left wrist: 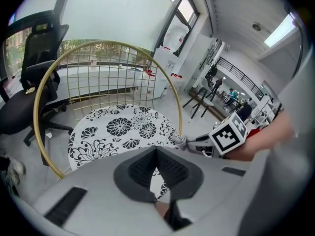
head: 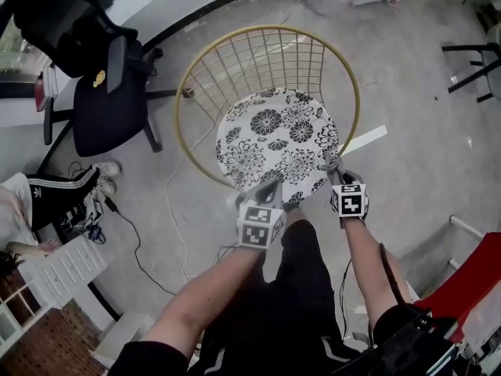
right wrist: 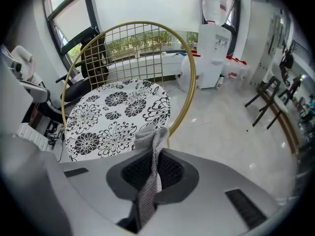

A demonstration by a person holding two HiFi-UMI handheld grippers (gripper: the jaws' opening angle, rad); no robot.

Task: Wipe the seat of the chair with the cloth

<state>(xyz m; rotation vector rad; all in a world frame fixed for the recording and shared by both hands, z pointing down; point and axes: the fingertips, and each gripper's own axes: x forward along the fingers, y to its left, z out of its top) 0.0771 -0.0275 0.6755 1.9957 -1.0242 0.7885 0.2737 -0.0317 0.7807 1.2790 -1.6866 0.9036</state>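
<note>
- Chair [head: 185, 92]: gold wire frame with a hoop back. Its round seat [head: 274, 135] has a black-and-white floral cover and sits at the centre of the head view.
- Right gripper [head: 337, 172]: at the 5 o'clock edge of the seat. Its jaws are closed onto a grey knit cloth [head: 329, 161].
- In the right gripper view, the cloth [right wrist: 151, 146] runs up between the pads [right wrist: 170, 170], and its free end sticks out past the tips over the near seat edge. Contact with the seat cannot be confirmed.
- Left gripper [head: 266, 194]: at the 6 o'clock edge of the seat, near the right gripper. In the left gripper view, its jaw tips meet with nothing between them.
- Black office chair [head: 106, 100]: on the floor at 9 o'clock from the wire chair.
</note>
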